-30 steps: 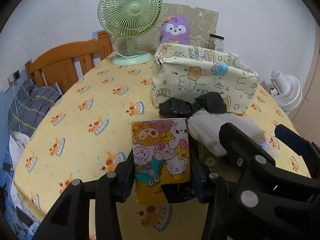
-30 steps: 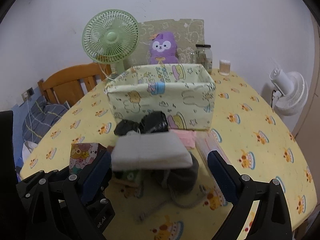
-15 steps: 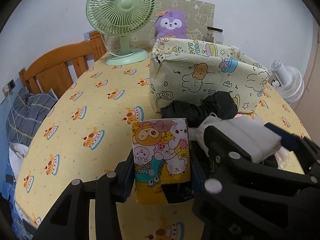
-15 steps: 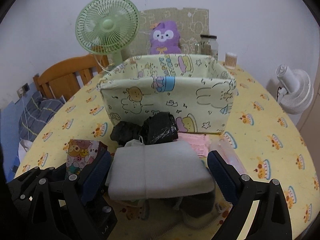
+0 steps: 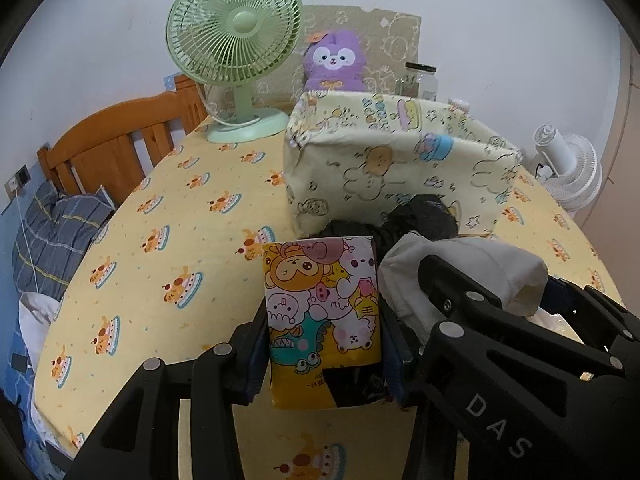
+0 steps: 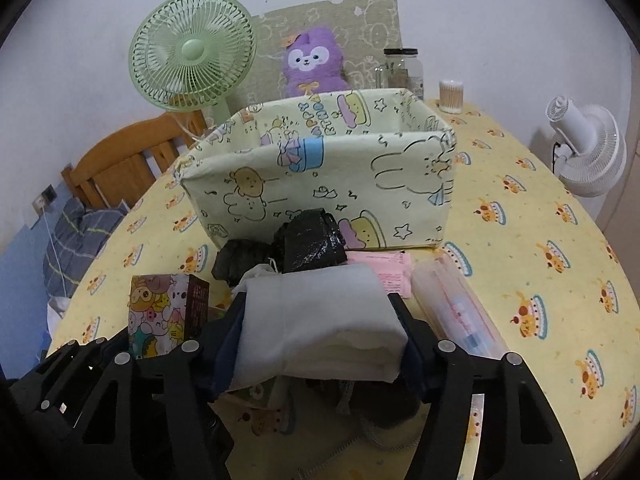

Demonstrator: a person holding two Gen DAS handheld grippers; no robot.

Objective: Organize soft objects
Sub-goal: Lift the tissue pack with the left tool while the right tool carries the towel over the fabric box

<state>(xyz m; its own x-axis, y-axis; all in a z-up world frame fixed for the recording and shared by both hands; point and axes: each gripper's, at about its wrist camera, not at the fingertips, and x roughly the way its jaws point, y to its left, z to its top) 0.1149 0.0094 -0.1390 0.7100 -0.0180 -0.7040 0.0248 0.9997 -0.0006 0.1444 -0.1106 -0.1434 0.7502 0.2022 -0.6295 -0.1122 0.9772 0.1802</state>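
Observation:
My left gripper [image 5: 322, 360] is shut on a cartoon-print tissue pack [image 5: 322, 308] and holds it upright above the yellow tablecloth. The same pack [image 6: 168, 308] shows at the left of the right wrist view. My right gripper [image 6: 318, 340] has a white folded cloth bundle [image 6: 320, 320] between its jaws. The jaws are closing, and both pads touch the bundle's sides. In the left wrist view the bundle [image 5: 460, 268] appears beside the pack. A pale green fabric basket [image 6: 320, 184] with cartoon prints stands open just beyond.
Black plastic bags [image 6: 308, 244], a pink pack [image 6: 384, 270] and a clear pouch [image 6: 452, 308] lie in front of the basket. A green fan [image 6: 192, 52], purple plush [image 6: 312, 64], jar [image 6: 402, 68] and swab tub [image 6: 451, 96] stand behind. A white fan [image 6: 588, 152] is off the right edge.
The right gripper's jaws have narrowed from wide apart onto the white bundle, and the gripper has edged toward the basket. The left gripper keeps its hold on the tissue pack.

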